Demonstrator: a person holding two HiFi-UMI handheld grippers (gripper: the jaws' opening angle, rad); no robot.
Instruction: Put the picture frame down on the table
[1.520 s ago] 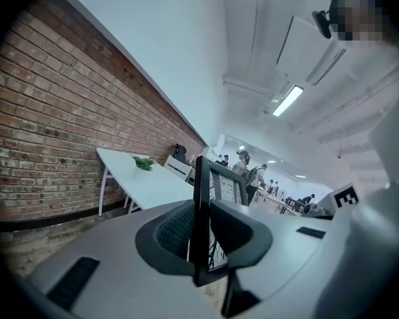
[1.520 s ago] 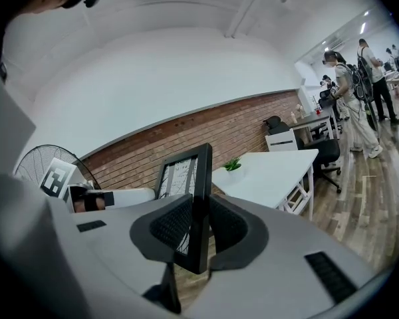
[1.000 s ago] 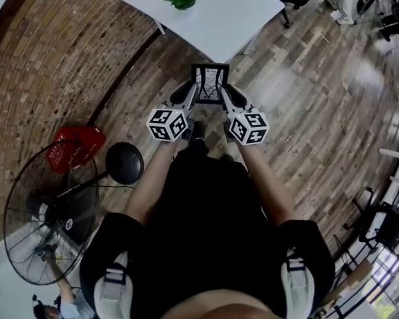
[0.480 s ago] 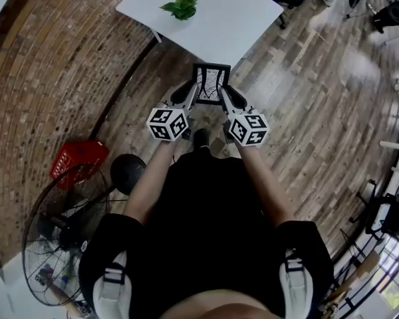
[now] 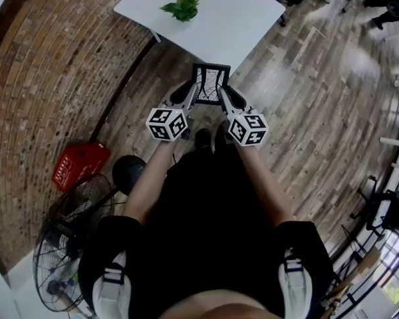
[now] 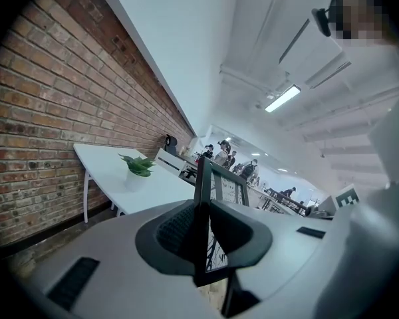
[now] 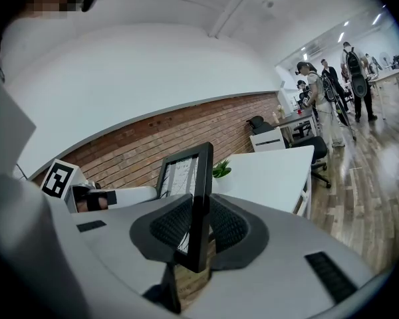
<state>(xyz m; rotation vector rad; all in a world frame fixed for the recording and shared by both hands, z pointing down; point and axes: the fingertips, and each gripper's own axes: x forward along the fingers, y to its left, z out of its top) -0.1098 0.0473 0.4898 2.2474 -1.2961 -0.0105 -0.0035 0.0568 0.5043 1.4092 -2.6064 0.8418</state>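
Observation:
A black picture frame (image 5: pixel 209 84) with a line drawing behind glass hangs upright in the air over the wooden floor, short of the white table (image 5: pixel 233 18). My left gripper (image 5: pixel 191 97) is shut on the frame's left edge (image 6: pixel 203 205). My right gripper (image 5: pixel 223 98) is shut on its right edge (image 7: pixel 201 205). In the left gripper view the table (image 6: pixel 113 171) lies ahead with a small potted plant (image 6: pixel 138 167) on it. The right gripper view shows the same table (image 7: pixel 272 171) beyond the frame.
A brick wall (image 5: pixel 46 65) runs along the left. On the floor at lower left stand a red basket (image 5: pixel 78 165), a black round stool (image 5: pixel 128 171) and a standing fan (image 5: pixel 73 244). An office chair (image 7: pixel 306 145) sits behind the table. Several people stand far off (image 7: pixel 332 78).
The table has drawn slightly nearer in the head view and the floor items have slid back and left. Both grippers keep the same hold on the frame.

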